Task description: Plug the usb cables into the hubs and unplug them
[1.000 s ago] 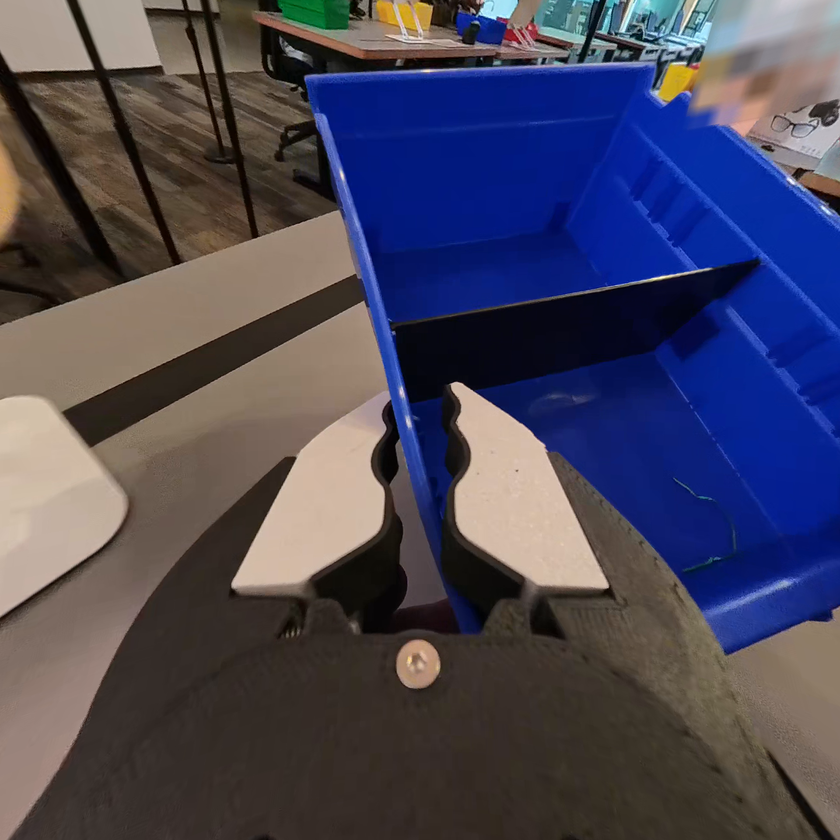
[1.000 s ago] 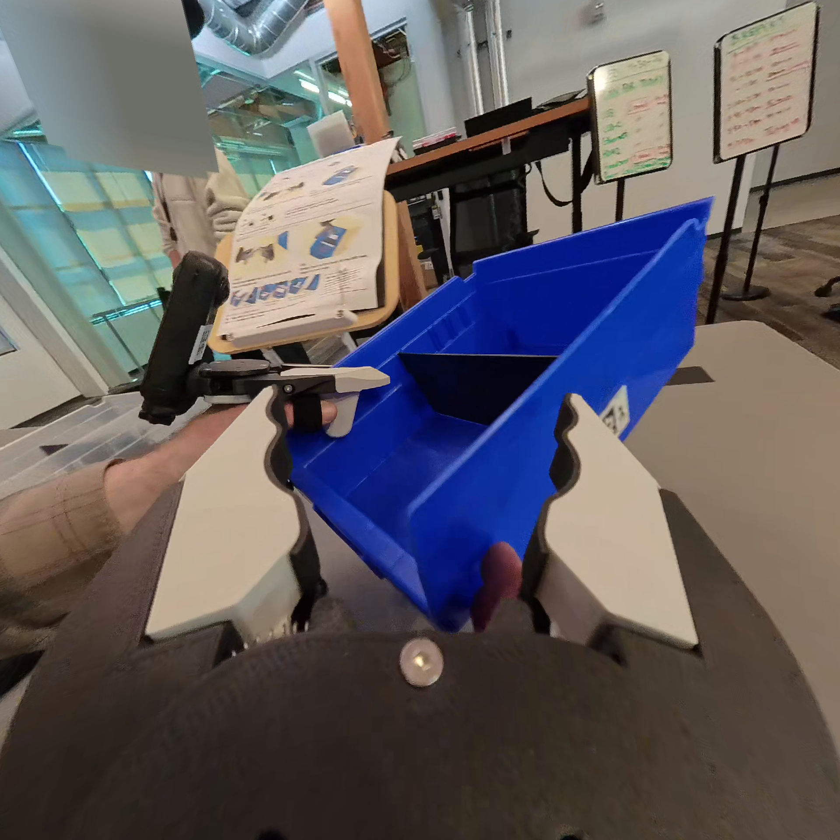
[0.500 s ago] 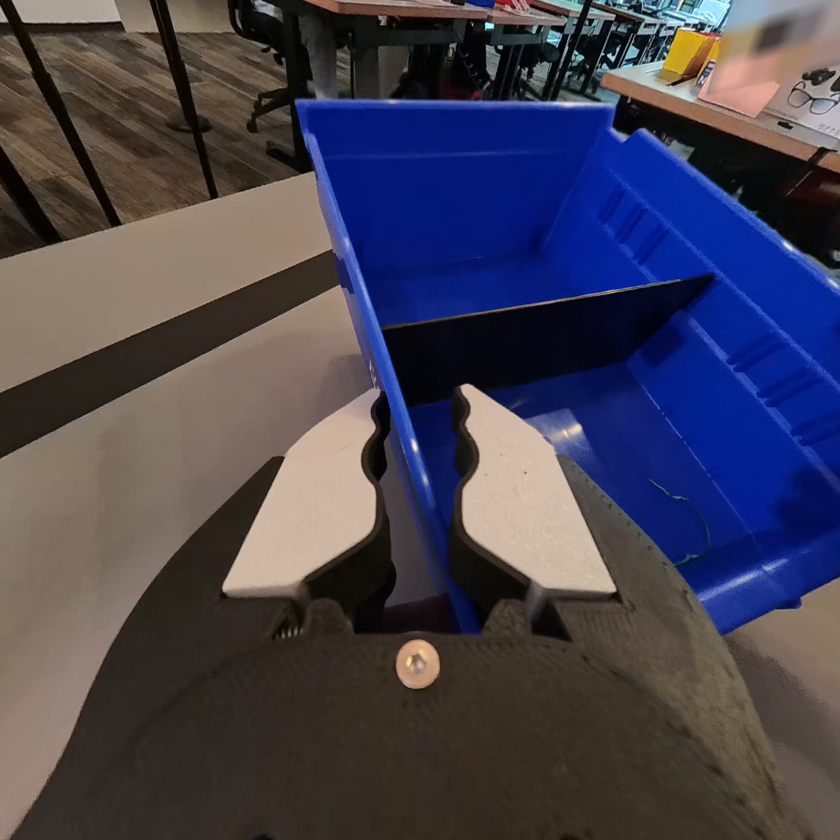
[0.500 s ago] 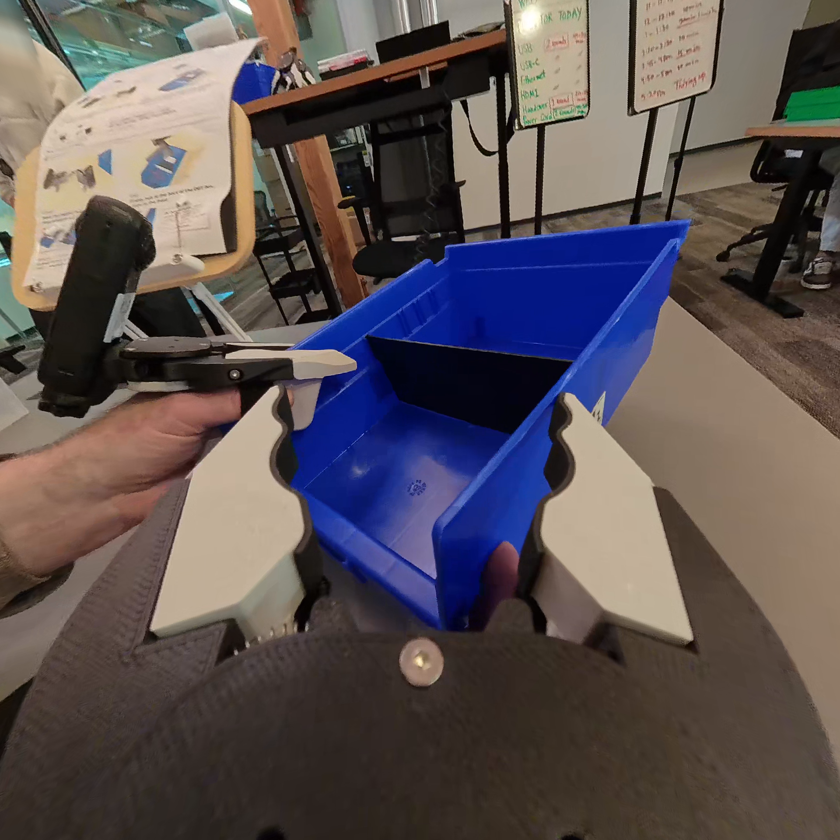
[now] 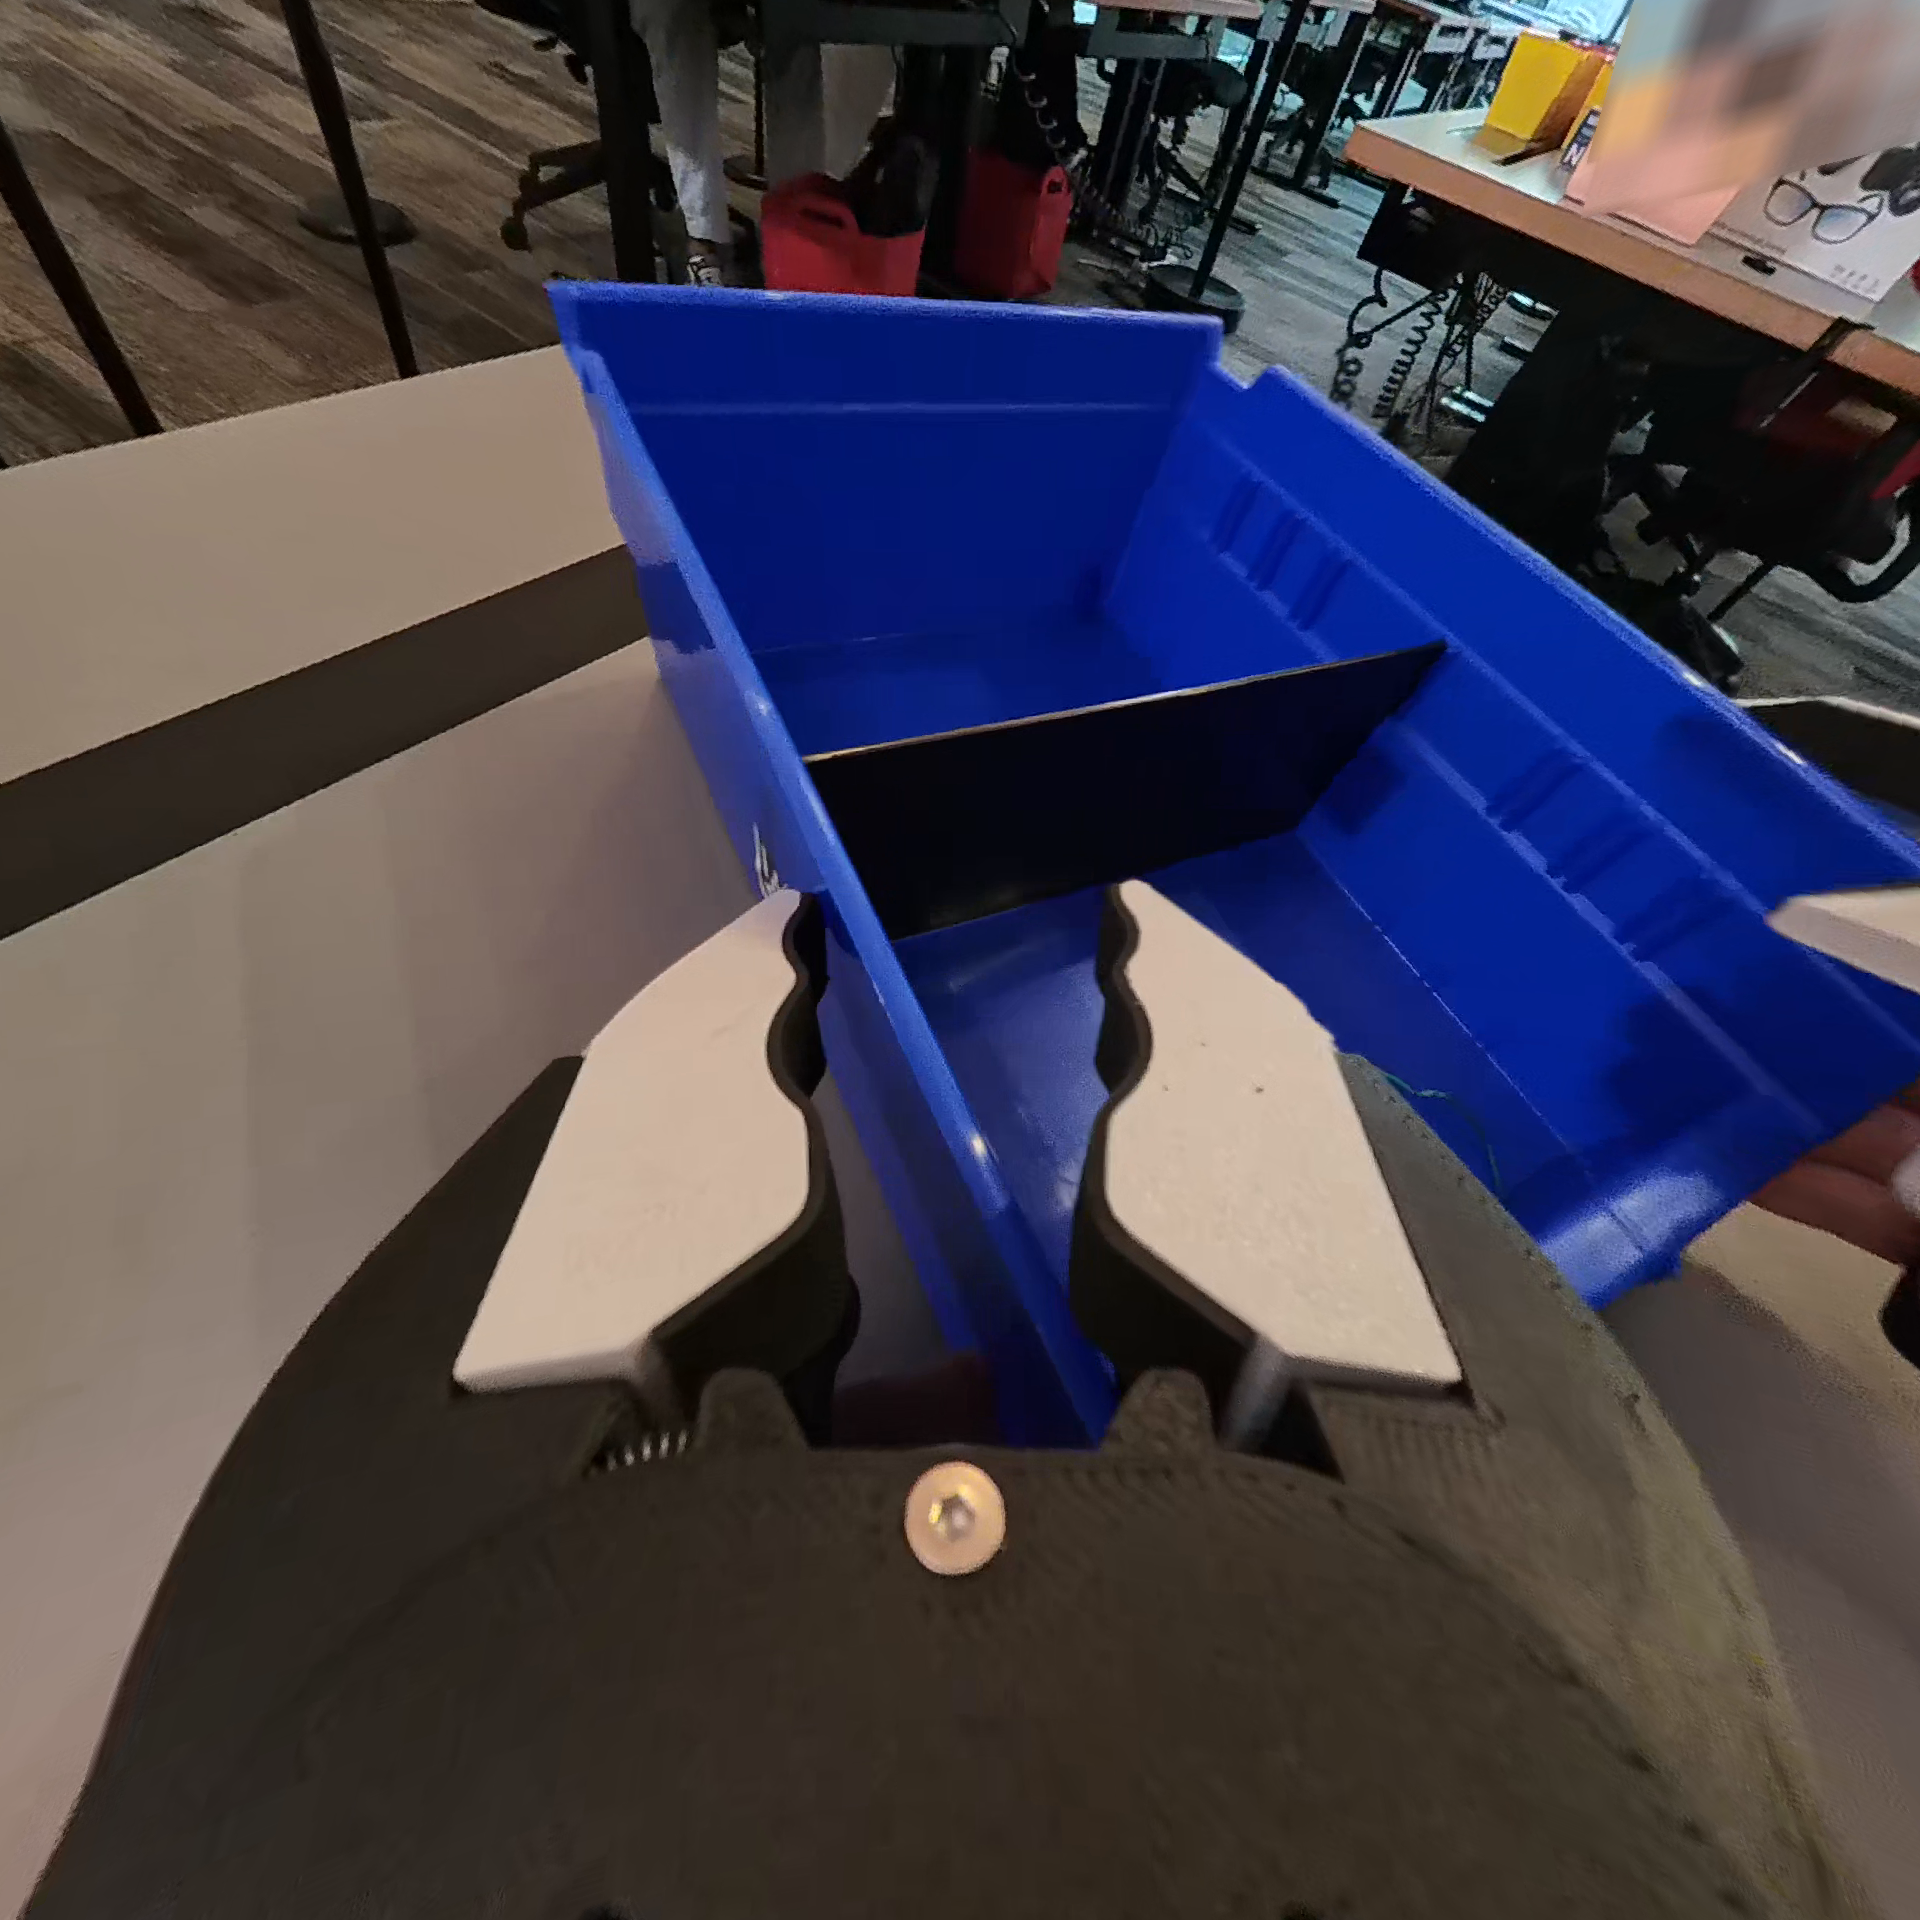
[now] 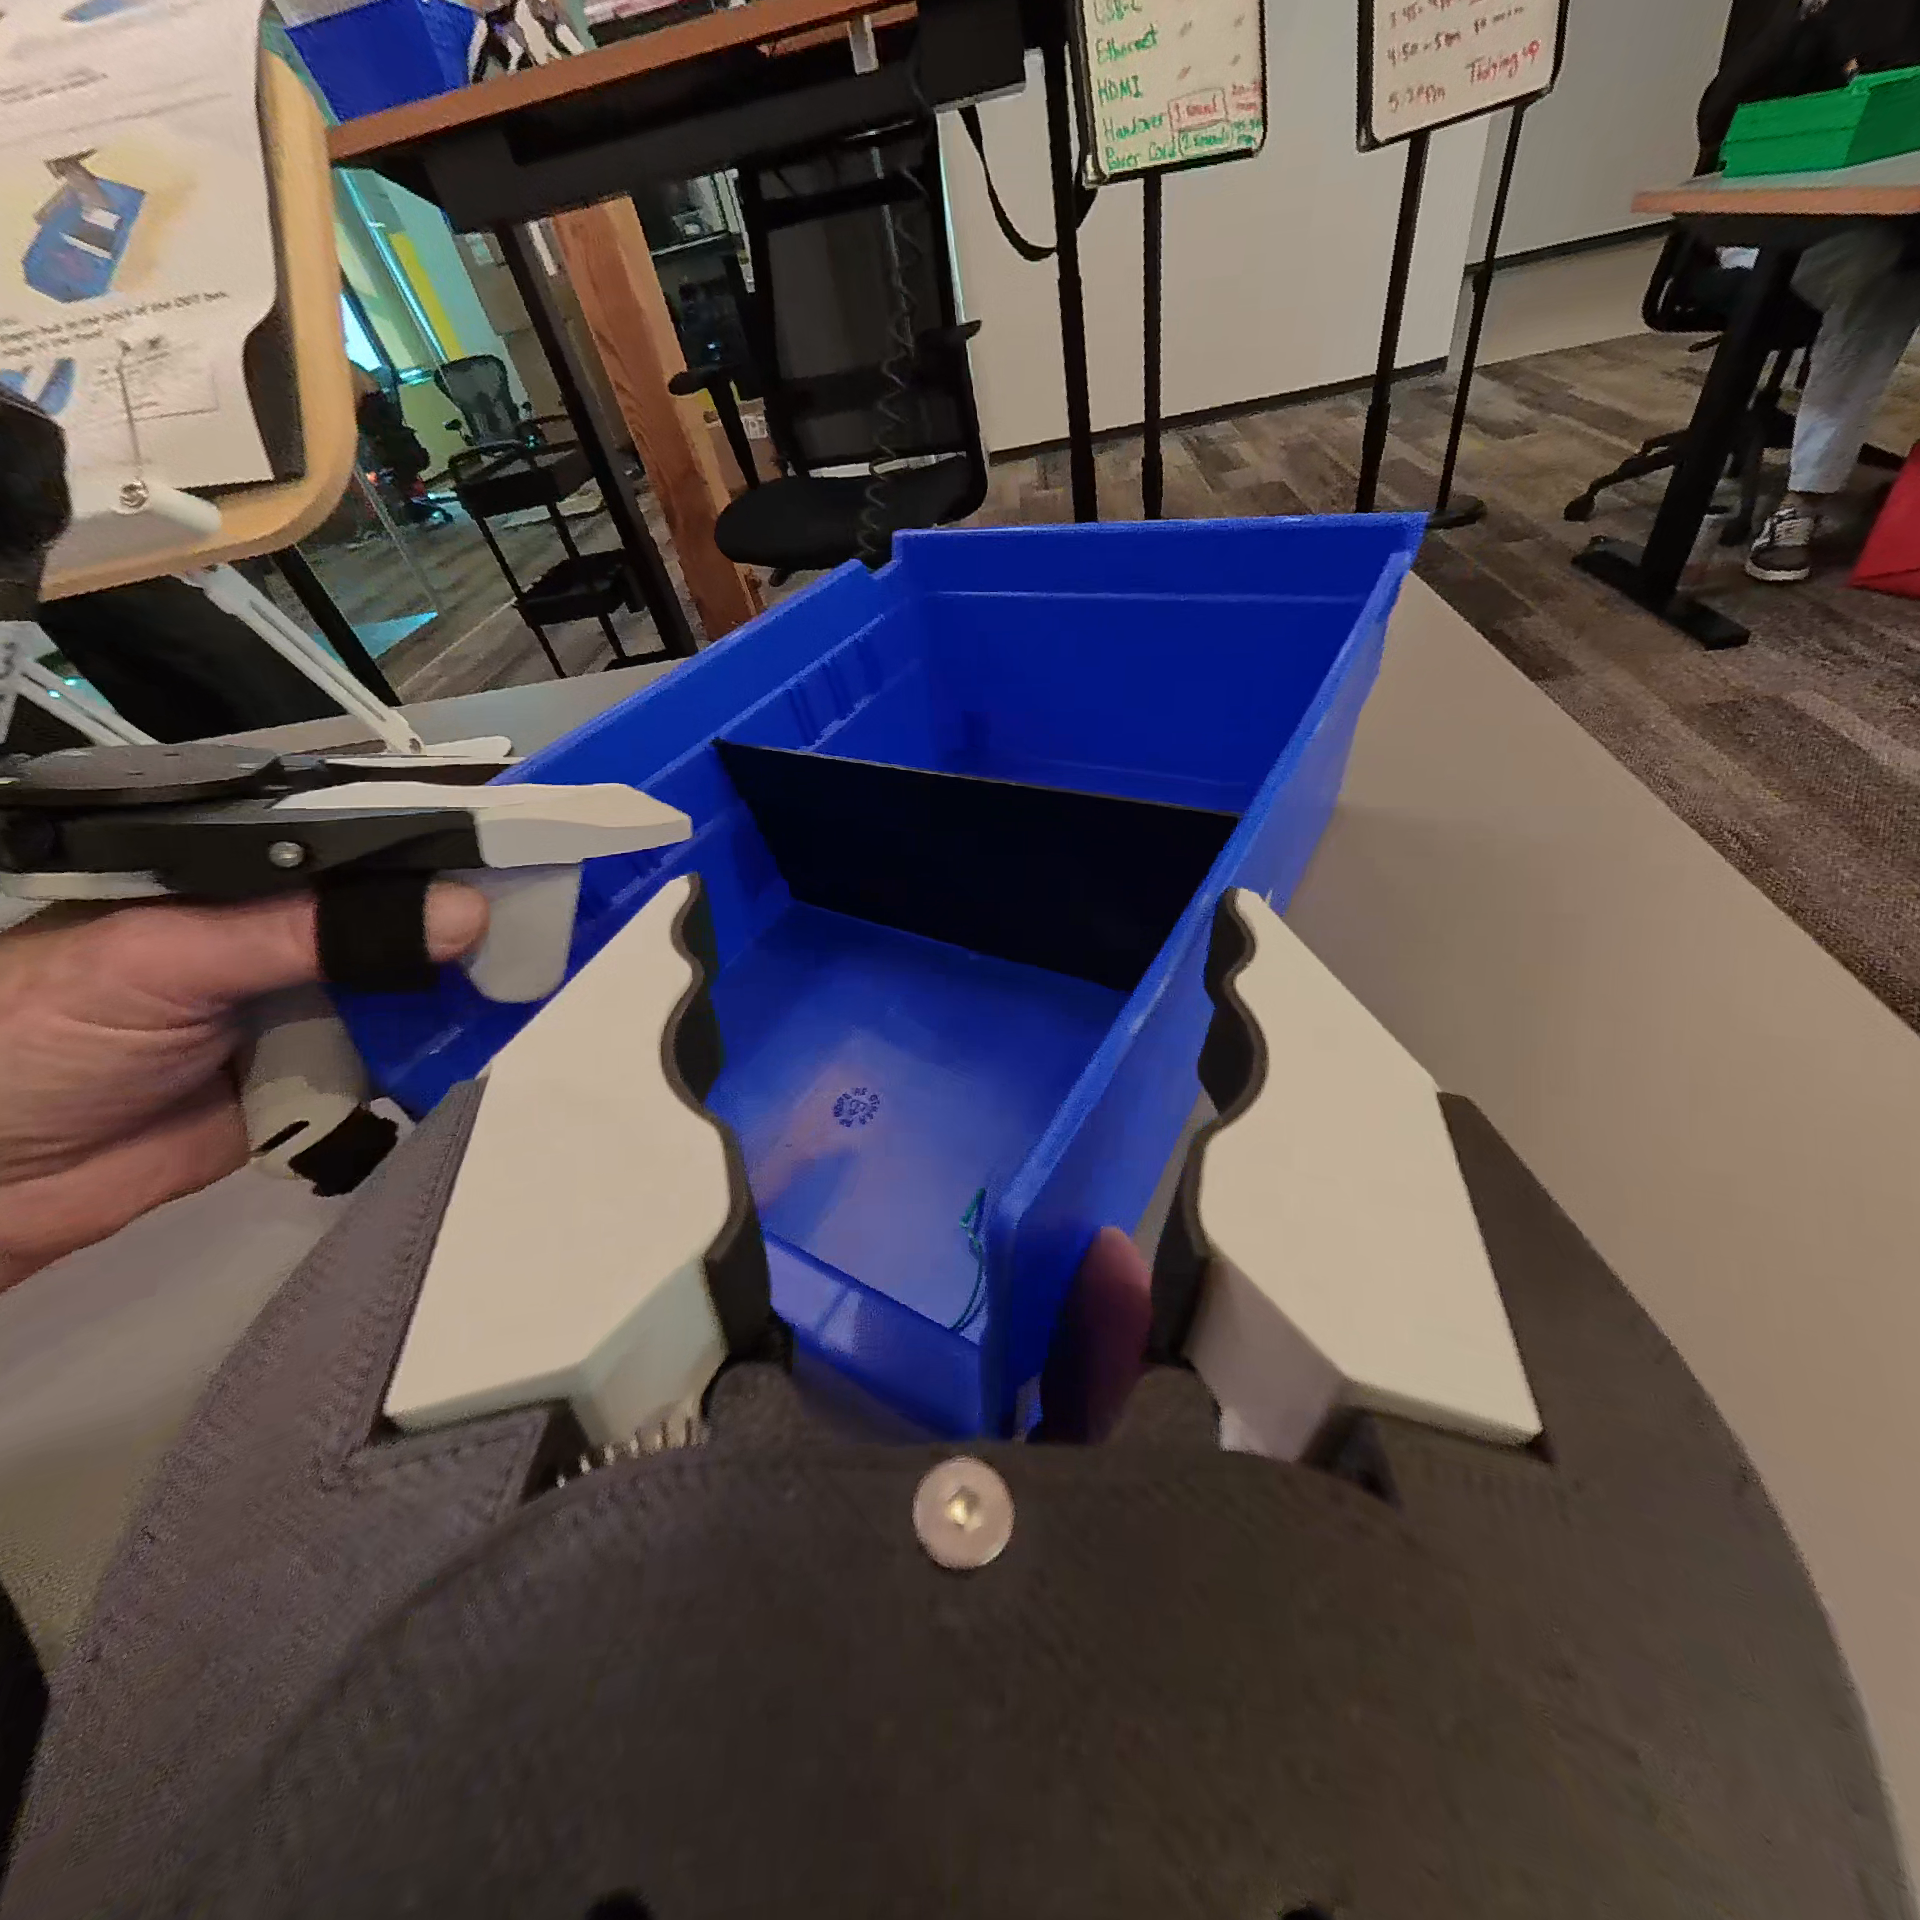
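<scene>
Both grippers are on the blue bin [image 5: 1403, 831], one at each long side wall. In the left wrist view the left gripper [image 5: 961, 925] has its fingers moderately apart, straddling the bin's left wall: one finger outside it, the other inside over the near compartment. The wall runs through the gap, close against the outer finger's dark pad, with clear space on the inner side, so this is a loose straddle and not a clamp.

In the right wrist view the right gripper [image 6: 961, 914] stands wide open, its fingers spread across the near compartment. The bin's right wall passes just inside the right finger, and the left finger hangs over the bin's floor. Nothing is pinched there.

A black divider [image 6: 987, 862] crosses the bin and splits it in two. Both compartments look bare apart from a thin green wire [image 6: 975, 1262] lying in the near one, against the right wall. The bin appears tilted over the grey counter [image 6: 1558, 987], though whether it touches the surface I cannot tell.

At the left of the right wrist view, a hand [image 6: 135, 1039] holds the left gripper's handle, a finger through a black strap. No usb cables or hubs show in either view. Behind stand desks, office chairs and whiteboards [image 6: 1169, 83] on stands.
</scene>
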A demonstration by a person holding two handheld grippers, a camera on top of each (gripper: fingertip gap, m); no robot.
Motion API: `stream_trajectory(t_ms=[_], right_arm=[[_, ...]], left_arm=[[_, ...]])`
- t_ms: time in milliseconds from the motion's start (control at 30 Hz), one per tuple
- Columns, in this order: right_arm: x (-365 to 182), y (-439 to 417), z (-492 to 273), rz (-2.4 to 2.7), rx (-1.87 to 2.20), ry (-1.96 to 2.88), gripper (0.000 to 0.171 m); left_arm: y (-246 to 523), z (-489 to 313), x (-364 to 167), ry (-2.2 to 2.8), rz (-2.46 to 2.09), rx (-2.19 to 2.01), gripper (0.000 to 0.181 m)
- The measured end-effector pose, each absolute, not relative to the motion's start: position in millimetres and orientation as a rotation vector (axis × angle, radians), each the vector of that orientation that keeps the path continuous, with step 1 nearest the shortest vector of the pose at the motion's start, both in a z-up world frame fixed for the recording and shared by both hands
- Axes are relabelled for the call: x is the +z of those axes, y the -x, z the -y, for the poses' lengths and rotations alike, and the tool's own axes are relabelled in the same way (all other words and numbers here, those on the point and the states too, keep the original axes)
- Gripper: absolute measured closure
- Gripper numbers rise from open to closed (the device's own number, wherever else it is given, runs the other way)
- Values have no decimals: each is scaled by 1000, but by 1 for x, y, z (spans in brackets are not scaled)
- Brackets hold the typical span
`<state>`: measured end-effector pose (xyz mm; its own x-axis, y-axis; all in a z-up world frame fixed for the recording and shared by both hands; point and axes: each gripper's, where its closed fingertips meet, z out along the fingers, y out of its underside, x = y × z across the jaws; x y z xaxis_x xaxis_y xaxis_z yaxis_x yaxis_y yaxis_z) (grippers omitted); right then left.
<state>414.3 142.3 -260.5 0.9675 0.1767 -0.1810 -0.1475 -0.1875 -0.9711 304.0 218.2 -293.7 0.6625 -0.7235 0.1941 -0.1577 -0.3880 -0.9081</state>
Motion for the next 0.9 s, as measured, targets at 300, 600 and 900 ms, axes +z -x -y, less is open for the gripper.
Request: stream_trajectory(t_ms=[300, 600, 900], right_arm=[[-271, -438, -114, 70, 88, 1881, 101], [-297, -443, -109, 158, -147, 2003, 165], [-296, -502, -158, 140, -99, 2018, 169]], left_arm=[[-290, -186, -281, 1896, -746, -897, 115], [-267, -153, -287, 1981, -766, -885, 150], [-317, -152, -286, 1985, -509, -1080, 144]])
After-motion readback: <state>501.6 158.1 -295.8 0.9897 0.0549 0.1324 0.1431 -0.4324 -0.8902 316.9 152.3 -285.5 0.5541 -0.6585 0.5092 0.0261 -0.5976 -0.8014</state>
